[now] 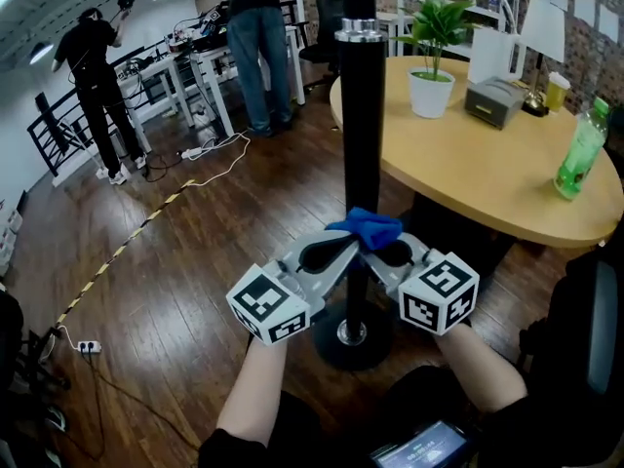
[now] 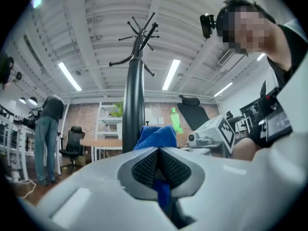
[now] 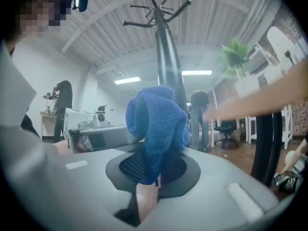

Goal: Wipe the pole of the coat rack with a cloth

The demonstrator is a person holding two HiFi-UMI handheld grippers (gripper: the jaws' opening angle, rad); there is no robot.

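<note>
Low down on the black pole (image 1: 362, 115) of the coat rack, just above its round base (image 1: 351, 337) on the wooden floor (image 1: 185, 261), a blue terry cloth (image 1: 367, 229) is bunched against the pole's near side. Both grippers hold it. The left gripper (image 1: 343, 249) has its jaws closed together on the cloth (image 2: 156, 135), with a blue fold sticking out above the ribbed black pads and a strip hanging below them. The right gripper (image 3: 155, 170) has its jaws pinched on a thicker wad of the same cloth (image 3: 158, 121), which bulges over the pads. In the head view the right gripper (image 1: 385, 252) meets the left one at the pole, one on each side. Each gripper's cube (image 1: 269, 306) shows black-and-white square markers and no letters.

Print on the green bottle (image 1: 582, 151) near the right edge of the round wooden tabletop (image 1: 487, 188) is too small to read. So is the text on a small screen (image 1: 421, 447) at the bottom of the head view. A potted plant (image 1: 434, 61) in a white pot and a grey box (image 1: 493, 100) stand toward the tabletop's far edge. The pole rises just beside the tabletop's left edge, and its hooks (image 2: 140, 30) spread at the top. Two people (image 1: 258, 42) stand at desks farther off.
</note>
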